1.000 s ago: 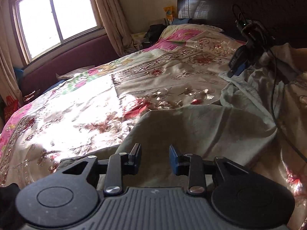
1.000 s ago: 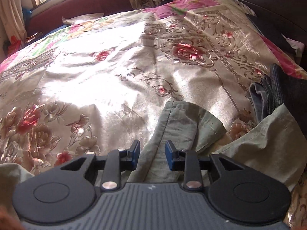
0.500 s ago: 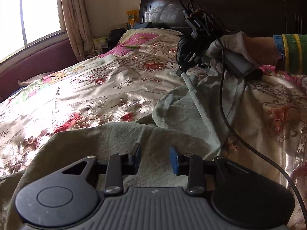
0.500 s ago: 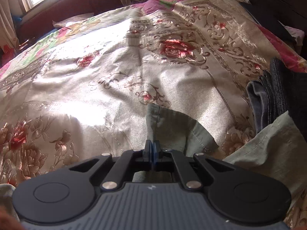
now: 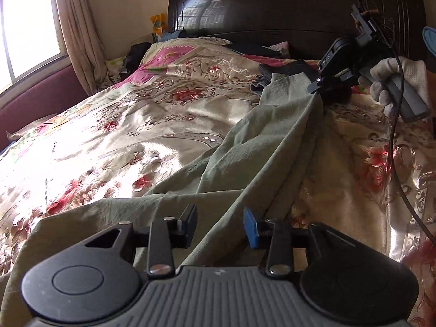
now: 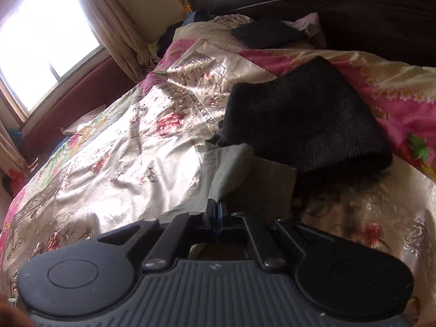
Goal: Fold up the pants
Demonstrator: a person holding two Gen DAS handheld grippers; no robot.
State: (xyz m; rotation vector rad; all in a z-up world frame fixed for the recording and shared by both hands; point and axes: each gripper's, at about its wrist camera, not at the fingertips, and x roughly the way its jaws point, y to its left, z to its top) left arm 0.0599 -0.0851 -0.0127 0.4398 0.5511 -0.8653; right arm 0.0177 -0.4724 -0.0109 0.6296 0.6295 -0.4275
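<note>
The olive-green cotton pants (image 5: 261,147) were found spread loosely over the floral satin bedspread (image 5: 136,125) of the bed, one end raised clear of the bedspread and the rest draped in long creases toward the left wrist camera.

Right claw (image 6: 215,212): fingers were seen pressed together on a hem or corner of the pants, with green cloth emerging just ahead of the tips. In the left wrist view the same claw (image 5: 316,83) was seen held up by a white-gloved hand (image 5: 392,81), the fabric hanging taut beneath it.

Left claw (image 5: 220,226): fingers were held apart, with a ridge of the pants lying between them; nothing was gripped.

Progress, as judged: early. No completed fold was seen; the garment was unflattened and creased. Only one point had been secured. A second grasp by the left claw, alignment of the legs, and the folds themselves appeared to remain.

A folded black knit garment (image 6: 299,125) was noted just beyond the lifted edge, possibly touching it; contact could not be confirmed from either view.

Writing: white characters on the right claw's housing were read tentatively as "DAS" (image 5: 326,60); small and oblique, so the reading is uncertain. No other labels were legible.
</note>
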